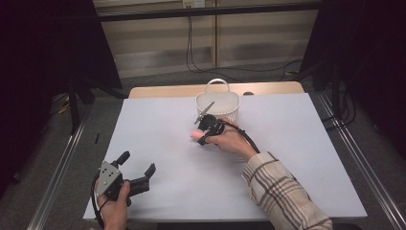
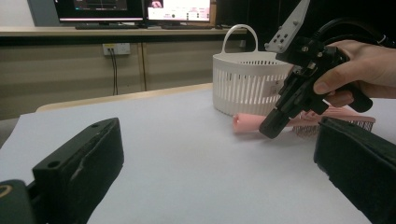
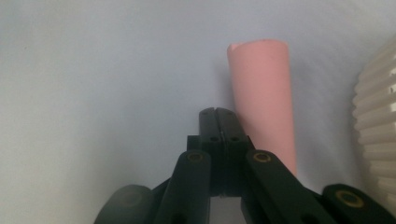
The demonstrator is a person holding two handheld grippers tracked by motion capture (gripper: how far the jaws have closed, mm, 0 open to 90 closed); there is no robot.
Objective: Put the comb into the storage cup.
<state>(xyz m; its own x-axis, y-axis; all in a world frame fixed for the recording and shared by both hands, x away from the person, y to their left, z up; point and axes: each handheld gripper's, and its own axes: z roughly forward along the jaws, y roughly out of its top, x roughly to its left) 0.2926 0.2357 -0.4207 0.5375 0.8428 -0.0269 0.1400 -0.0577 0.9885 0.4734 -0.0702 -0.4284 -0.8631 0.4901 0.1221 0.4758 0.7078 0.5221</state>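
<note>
Your right hand-held gripper [image 1: 203, 139] has its jaws pressed together with nothing between them; in the right gripper view the tips rest just beside the pink handle [image 3: 264, 100], whose far end looks chipped and whose near end is cut off behind the jaws. That handle belongs to a pink brush [image 2: 299, 121] lying on the white counter [image 1: 167, 143] right in front of the white slatted basket [image 1: 225, 103]. In the left gripper view the brush's bristle end is partly hidden by your right hand [image 2: 364, 70] and by the near black jaw, so you cannot make out its full shape. In the high view only the handle tip shows beside the gripper. Your left hand-held gripper [image 1: 139, 167] sits near the counter's front left corner, well apart from the brush, jaws spread wide and empty. Two monitors [image 2: 135, 9] at the back are cut off by the top edge; their screens are too small to read. A faint label on the basket wall is unreadable.
</note>
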